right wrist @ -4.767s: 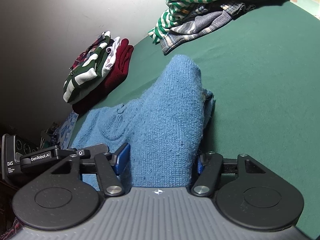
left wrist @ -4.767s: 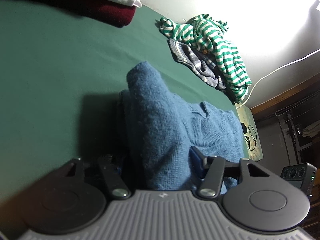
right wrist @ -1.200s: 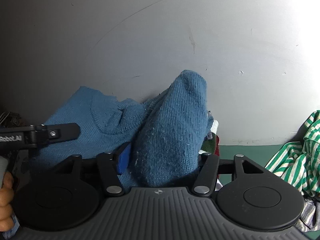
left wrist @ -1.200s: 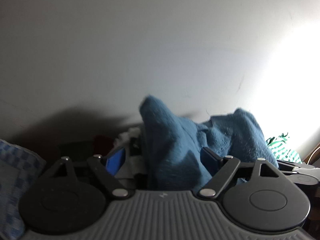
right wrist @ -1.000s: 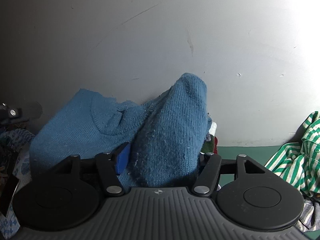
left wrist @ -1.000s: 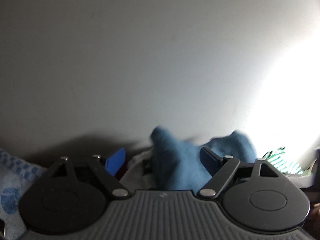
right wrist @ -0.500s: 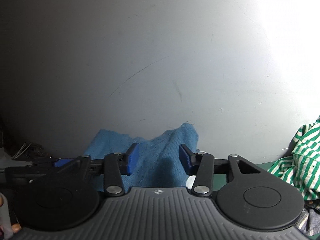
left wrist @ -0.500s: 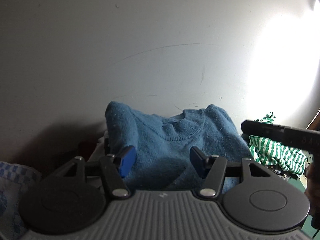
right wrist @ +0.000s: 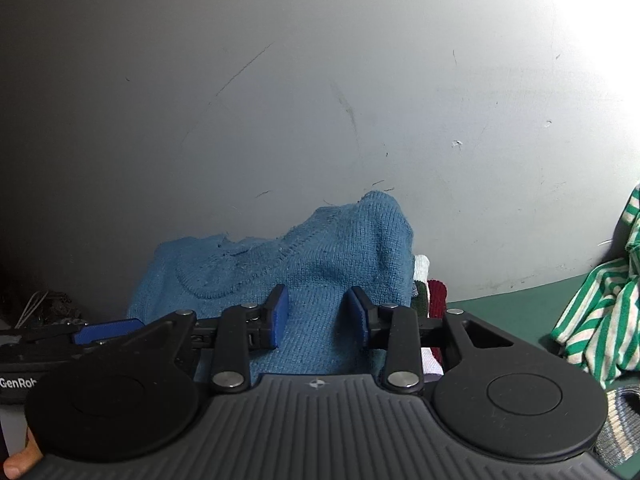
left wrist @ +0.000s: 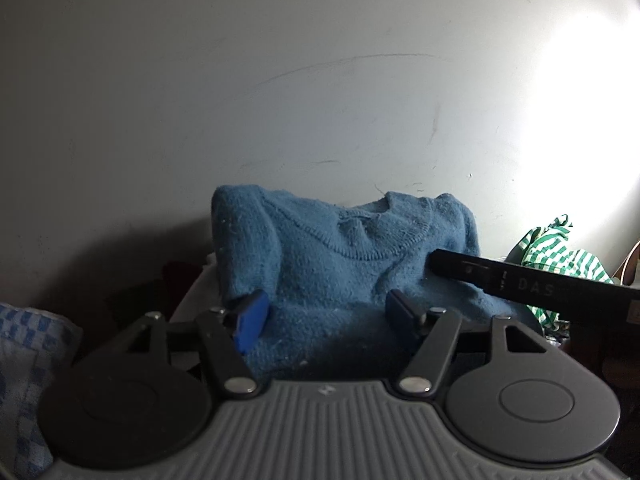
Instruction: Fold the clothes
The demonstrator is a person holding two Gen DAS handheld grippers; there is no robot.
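While the folded blue sweater (left wrist: 344, 276) is lying on the clothes stack (right wrist: 430, 300), the left gripper (left wrist: 324, 316) is opening, its fingers spread and gripping nothing. The right gripper (right wrist: 318, 316) is closing at the sweater's 6 o'clock edge, its pads apart and not pinching the knit.

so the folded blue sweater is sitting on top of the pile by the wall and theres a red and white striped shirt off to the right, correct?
Not quite. The striped shirt off to the right is green and white, not red and white; the right wrist view shows it plainly. The rest holds: the folded blue sweater sits on top of the pile by the wall.
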